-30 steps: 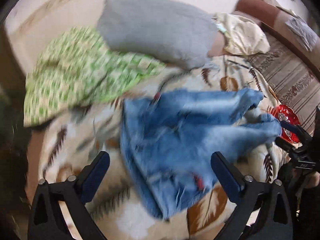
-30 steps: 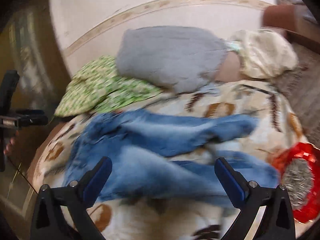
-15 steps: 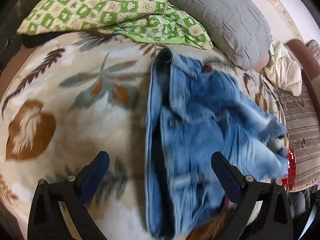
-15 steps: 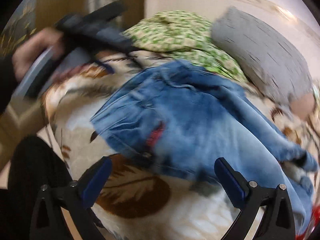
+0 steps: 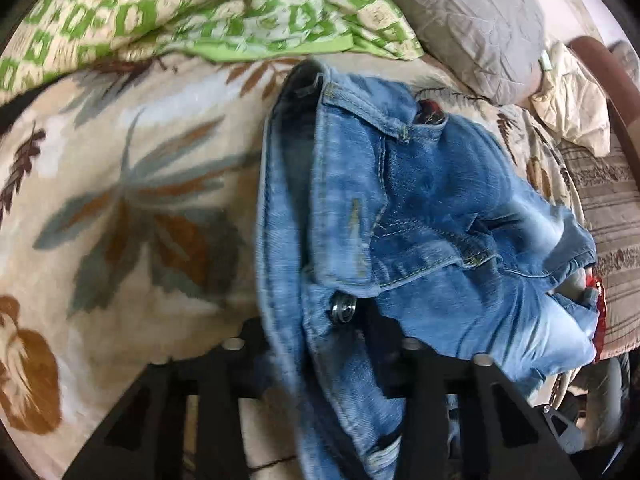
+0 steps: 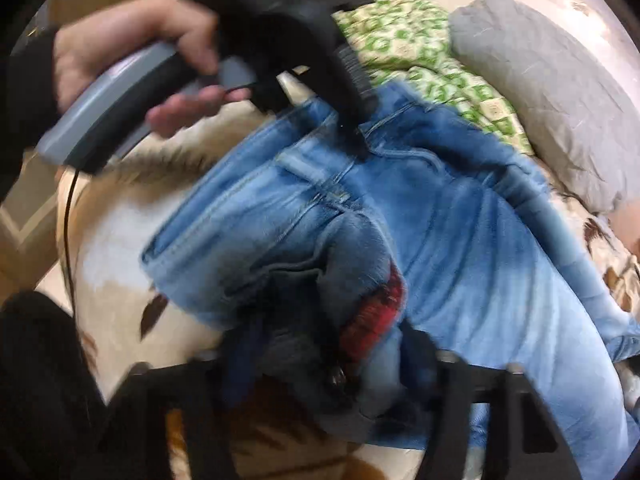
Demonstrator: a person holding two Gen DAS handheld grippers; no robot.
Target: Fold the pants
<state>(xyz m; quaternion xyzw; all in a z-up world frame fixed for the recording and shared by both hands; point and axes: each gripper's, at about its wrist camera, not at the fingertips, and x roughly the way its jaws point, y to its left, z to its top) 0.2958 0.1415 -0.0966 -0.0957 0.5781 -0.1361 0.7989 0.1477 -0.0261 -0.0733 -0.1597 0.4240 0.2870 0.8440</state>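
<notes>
My left gripper (image 5: pixel 320 344) is clamped on the waistband of the faded blue denim pants (image 5: pixel 440 208), close to their metal button (image 5: pixel 342 309), with denim bunched between my two black fingers. My right gripper (image 6: pixel 320 360) is closed on another part of the same waistband, where a red checked lining (image 6: pixel 376 312) shows at the folded-over denim.

Taking the pants as my landmark: they lie crumpled on the cream blanket printed with brown and grey leaves (image 5: pixel 120 208), waist end toward me, legs trailing away to the far right. Beyond the waistband lies the green-and-cream patterned cover (image 5: pixel 208 12), and beyond the legs the grey quilted pillow (image 5: pixel 460 12).

My left camera alone shows the wide stretch of blanket left of the pants, a crumpled cream cloth (image 5: pixel 572 108) beyond the pillow, a striped brown fabric (image 5: pixel 608 216) right of the legs, and a sliver of something red (image 5: pixel 598 312) at the leg ends.

My right camera alone shows my left hand (image 6: pixel 128 52) wrapped around the grey-and-black handle (image 6: pixel 104 116) above the waistband, the left gripper's black body (image 6: pixel 300 40) reaching down to the denim, and the back panel of the pants with its seams. That view is motion-blurred.
</notes>
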